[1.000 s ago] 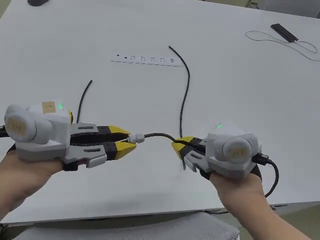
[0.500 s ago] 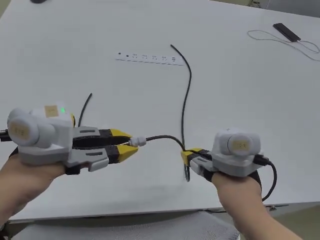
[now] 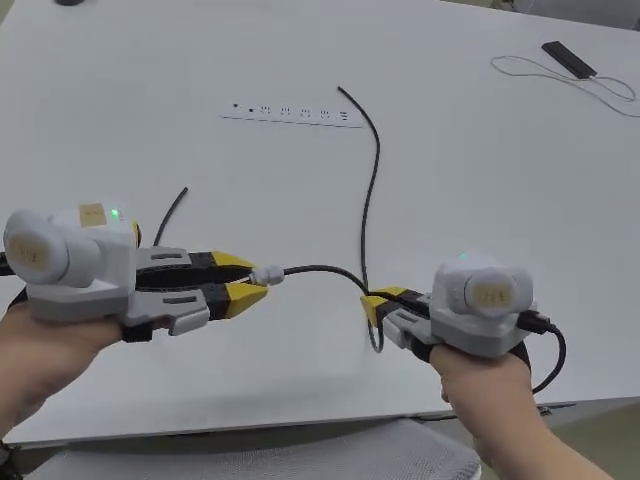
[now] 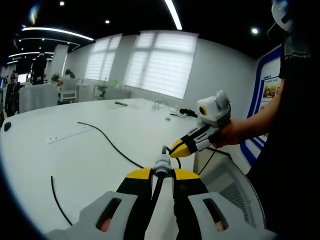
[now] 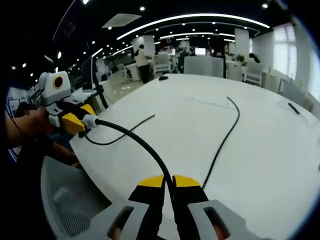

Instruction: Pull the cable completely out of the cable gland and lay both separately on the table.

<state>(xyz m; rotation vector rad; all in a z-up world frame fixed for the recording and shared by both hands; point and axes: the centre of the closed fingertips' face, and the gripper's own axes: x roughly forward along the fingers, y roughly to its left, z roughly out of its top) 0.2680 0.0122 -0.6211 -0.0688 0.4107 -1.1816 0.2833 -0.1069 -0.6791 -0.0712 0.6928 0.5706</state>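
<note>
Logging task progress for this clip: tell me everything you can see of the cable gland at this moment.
The cable gland is a small, pale grey-white, plastic-looking fitting, clamped between the yellow jaw tips of the left hand-held gripper and held off the table. The black cable runs through it and arcs out of its front end to the right hand-held gripper, which pinches it.
</note>
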